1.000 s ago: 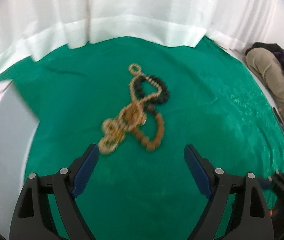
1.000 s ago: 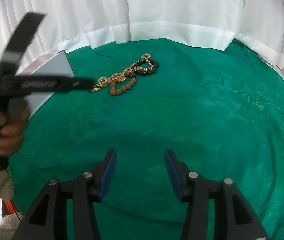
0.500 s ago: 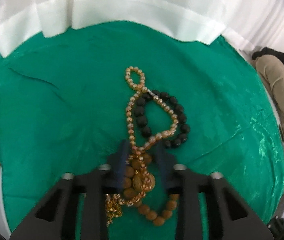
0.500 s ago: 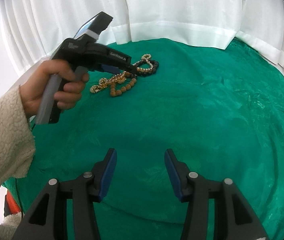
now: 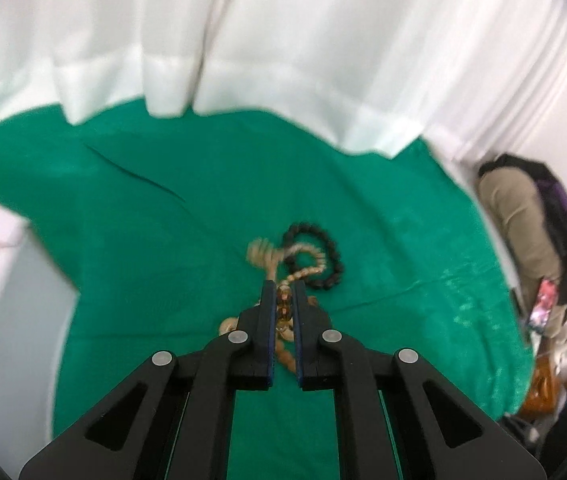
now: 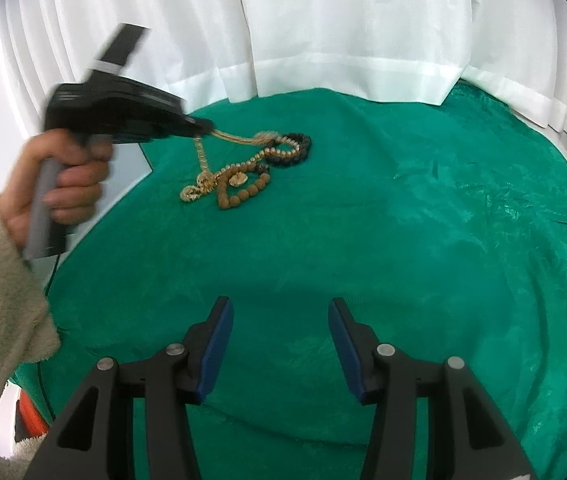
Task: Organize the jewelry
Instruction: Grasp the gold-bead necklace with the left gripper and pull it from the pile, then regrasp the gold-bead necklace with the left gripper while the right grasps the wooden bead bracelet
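A tangle of jewelry lies on the green cloth (image 6: 403,220): a gold bead necklace (image 6: 207,178), a brown bead bracelet (image 6: 245,194) and a black bead bracelet (image 6: 297,152). My left gripper (image 5: 283,300) is shut on the gold necklace (image 5: 283,308) and lifts part of it off the cloth; strands hang from its tip (image 6: 201,128) down to the pile. The black bracelet (image 5: 323,256) lies just beyond the fingers. My right gripper (image 6: 279,344) is open and empty, low over the cloth's near part, well short of the jewelry.
A white box (image 5: 11,300) stands at the left by the cloth. White curtains (image 6: 343,20) hang behind the table. A person (image 5: 523,216) sits on the floor at the right, with a phone (image 5: 541,306) beside them.
My left gripper closed on the gold necklace and rose, pulling it up and left off the pile. The right gripper has not moved.
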### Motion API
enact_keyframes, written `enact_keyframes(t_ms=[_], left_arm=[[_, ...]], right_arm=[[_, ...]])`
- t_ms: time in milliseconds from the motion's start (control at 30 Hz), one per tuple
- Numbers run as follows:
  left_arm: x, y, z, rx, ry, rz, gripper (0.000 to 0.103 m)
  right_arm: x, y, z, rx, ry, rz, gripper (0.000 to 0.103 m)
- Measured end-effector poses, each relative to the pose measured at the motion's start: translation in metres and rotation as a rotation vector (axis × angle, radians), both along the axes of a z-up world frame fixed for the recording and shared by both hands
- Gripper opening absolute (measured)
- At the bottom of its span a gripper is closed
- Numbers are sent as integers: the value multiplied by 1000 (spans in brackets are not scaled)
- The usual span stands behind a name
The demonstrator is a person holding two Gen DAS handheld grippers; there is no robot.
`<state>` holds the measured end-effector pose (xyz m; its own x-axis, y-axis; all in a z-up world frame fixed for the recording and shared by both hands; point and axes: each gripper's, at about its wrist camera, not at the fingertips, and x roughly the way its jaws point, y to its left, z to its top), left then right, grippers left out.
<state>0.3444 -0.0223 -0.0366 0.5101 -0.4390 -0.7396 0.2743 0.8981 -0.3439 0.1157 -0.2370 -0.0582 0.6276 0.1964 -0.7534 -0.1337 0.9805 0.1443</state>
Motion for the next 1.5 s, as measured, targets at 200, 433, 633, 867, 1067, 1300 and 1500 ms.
enact_keyframes(t_ms=[200, 433, 633, 867, 1067, 1300, 1500], left_arm=[[-56, 27, 44, -28, -64, 28, 5], [-130, 57, 19, 40, -13, 98, 5], [-194, 102, -17, 51, 93, 187, 5], [-229, 107, -38, 172, 113, 209, 6], [-231, 96, -35, 210, 49, 206, 43], [-230, 88, -33, 243, 11, 189, 57], [-219, 80, -38, 290, -9, 167, 60]], right_arm=[[-10, 8, 10, -4, -26, 9, 51], [-24, 14, 13, -8, -28, 26, 51], [-36, 22, 15, -25, -30, 45, 51], [-43, 39, 13, -25, -10, 76, 51], [-49, 50, 9, -29, 22, 100, 51], [-42, 45, 5, -5, 66, 87, 51], [-23, 45, 8, 54, 117, 107, 51]])
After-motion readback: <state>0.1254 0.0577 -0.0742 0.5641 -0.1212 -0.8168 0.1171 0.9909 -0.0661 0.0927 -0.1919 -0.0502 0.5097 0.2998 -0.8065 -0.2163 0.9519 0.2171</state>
